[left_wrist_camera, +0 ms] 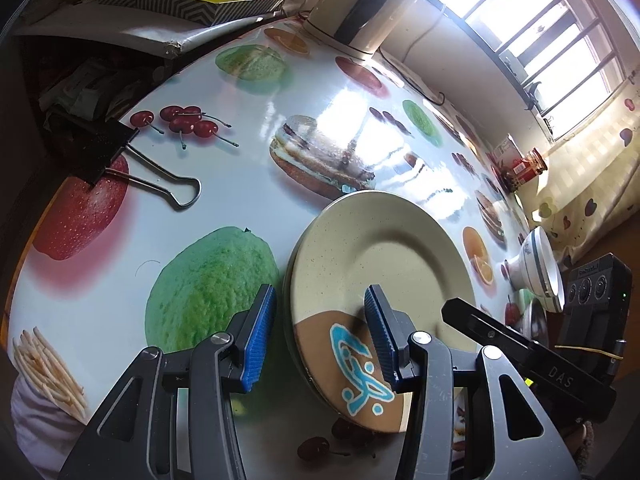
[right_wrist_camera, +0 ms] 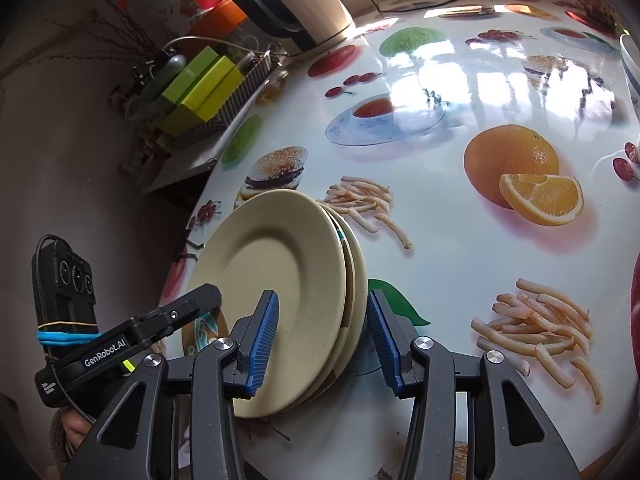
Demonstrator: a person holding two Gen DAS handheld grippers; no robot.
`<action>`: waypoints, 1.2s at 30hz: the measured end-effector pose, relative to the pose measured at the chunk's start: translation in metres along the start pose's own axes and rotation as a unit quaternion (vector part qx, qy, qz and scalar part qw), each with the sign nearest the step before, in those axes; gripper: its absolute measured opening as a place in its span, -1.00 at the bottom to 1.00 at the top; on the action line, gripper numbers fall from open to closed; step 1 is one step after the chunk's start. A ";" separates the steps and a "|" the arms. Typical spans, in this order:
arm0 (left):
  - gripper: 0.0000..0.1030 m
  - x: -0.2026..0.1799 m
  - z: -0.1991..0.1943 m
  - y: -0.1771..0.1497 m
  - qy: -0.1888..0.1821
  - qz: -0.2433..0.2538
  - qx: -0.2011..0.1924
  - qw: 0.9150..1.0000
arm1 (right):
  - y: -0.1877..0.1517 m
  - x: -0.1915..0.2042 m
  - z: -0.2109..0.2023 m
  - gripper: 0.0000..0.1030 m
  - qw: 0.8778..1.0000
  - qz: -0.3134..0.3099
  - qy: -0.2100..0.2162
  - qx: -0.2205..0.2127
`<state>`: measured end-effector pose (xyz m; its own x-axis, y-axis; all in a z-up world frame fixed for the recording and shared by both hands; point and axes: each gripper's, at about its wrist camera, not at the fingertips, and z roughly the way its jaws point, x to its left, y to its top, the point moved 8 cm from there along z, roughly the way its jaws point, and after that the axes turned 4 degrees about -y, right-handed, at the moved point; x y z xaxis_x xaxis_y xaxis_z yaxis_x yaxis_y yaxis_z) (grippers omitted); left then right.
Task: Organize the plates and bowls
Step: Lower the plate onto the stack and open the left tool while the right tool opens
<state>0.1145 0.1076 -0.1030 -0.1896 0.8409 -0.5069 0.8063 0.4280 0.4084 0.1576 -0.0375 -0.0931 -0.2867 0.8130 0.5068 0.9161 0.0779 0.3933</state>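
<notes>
A stack of cream plates [left_wrist_camera: 384,256] lies on the fruit-print tablecloth; the top one has a brown segment with a blue drawing. My left gripper [left_wrist_camera: 320,336] is open, its jaws straddling the near rim of the stack. In the right wrist view the same stack [right_wrist_camera: 280,280] shows from the opposite side. My right gripper [right_wrist_camera: 322,340] is open, with its jaws on either side of the stack's rim. A white bowl with a dark band [left_wrist_camera: 536,268] lies on its side at the table's right edge, near the other gripper's body [left_wrist_camera: 532,352].
A black binder clip [left_wrist_camera: 120,160] clamps the cloth at the left edge. An electric kettle [right_wrist_camera: 292,0] stands at the back. Yellow-green boxes [right_wrist_camera: 200,88] sit on a side shelf. A jar [left_wrist_camera: 528,166] stands by the window. A bowl's rim [right_wrist_camera: 632,76] shows at far right.
</notes>
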 end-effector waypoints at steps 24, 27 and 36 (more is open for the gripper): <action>-0.12 0.008 0.024 0.055 0.018 0.003 0.004 1.000 | 0.045 -0.003 0.030 -0.34 1.000 0.016 -0.009 0.006; -0.12 0.010 0.028 0.066 0.022 0.004 0.003 1.000 | 0.056 -0.002 0.037 -0.34 1.000 0.017 -0.009 0.006; -0.12 0.015 0.041 0.097 0.030 0.009 0.003 0.999 | 0.085 -0.001 0.054 -0.34 1.000 0.019 -0.010 0.008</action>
<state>0.2131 0.1482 -0.1021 -0.2082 0.8673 -0.4521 0.8138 0.4101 0.4119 0.2507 -0.0003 -0.1013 -0.2459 0.8270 0.5057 0.9306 0.0554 0.3618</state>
